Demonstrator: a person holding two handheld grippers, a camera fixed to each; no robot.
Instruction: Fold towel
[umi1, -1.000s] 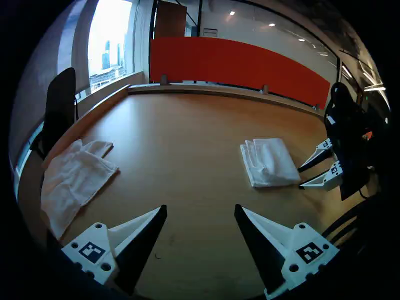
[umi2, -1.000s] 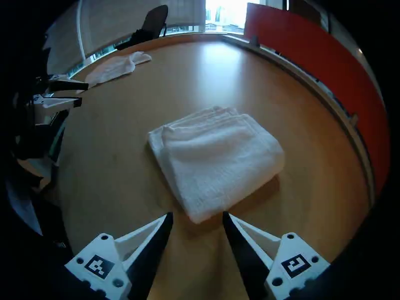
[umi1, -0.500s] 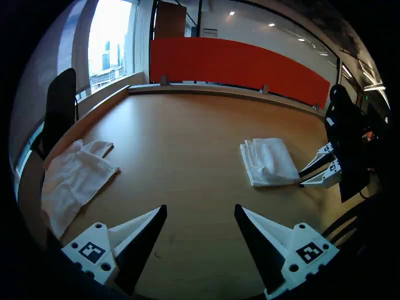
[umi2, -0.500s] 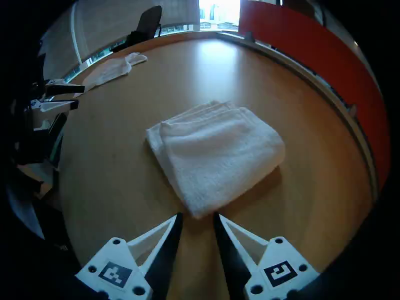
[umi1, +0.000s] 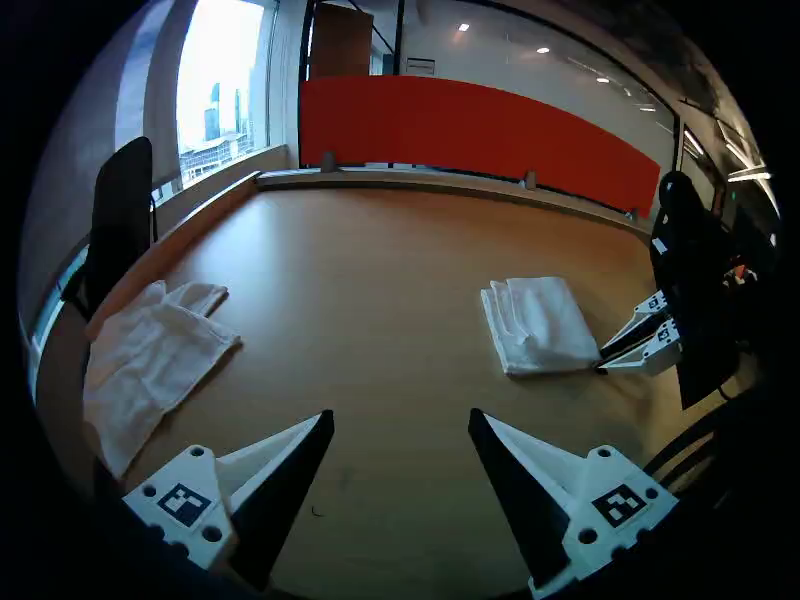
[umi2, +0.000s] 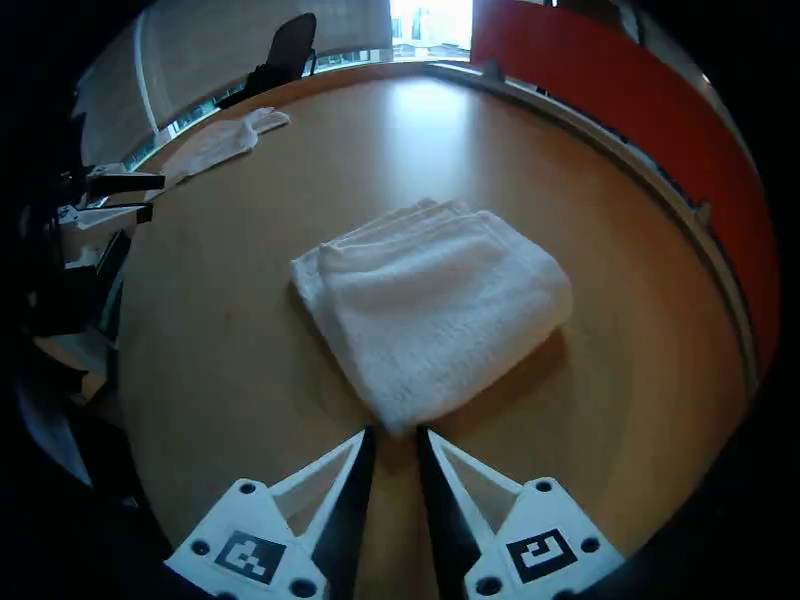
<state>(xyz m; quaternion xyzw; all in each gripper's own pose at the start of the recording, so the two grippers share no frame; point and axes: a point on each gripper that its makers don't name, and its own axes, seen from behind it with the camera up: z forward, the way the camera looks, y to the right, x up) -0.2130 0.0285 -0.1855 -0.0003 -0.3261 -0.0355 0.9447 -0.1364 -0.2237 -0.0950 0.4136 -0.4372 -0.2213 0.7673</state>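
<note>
A folded white towel lies in the middle of the wooden table; the left gripper view has it at the right. My right gripper is narrowed to a slim gap, its fingertips pinching the towel's near corner. From the left gripper view, that gripper sits at the towel's right corner, held by a dark-sleeved person. My left gripper hovers open over bare wood, well short of the towel. In the right gripper view it sits far left.
A second white towel lies spread loosely at the table's left edge, near a black chair; it also lies far off. An orange partition runs along the table's far edge.
The right gripper's fingers have closed in from a wide gap to a narrow one at the towel's near corner. The left gripper and both towels have stayed put.
</note>
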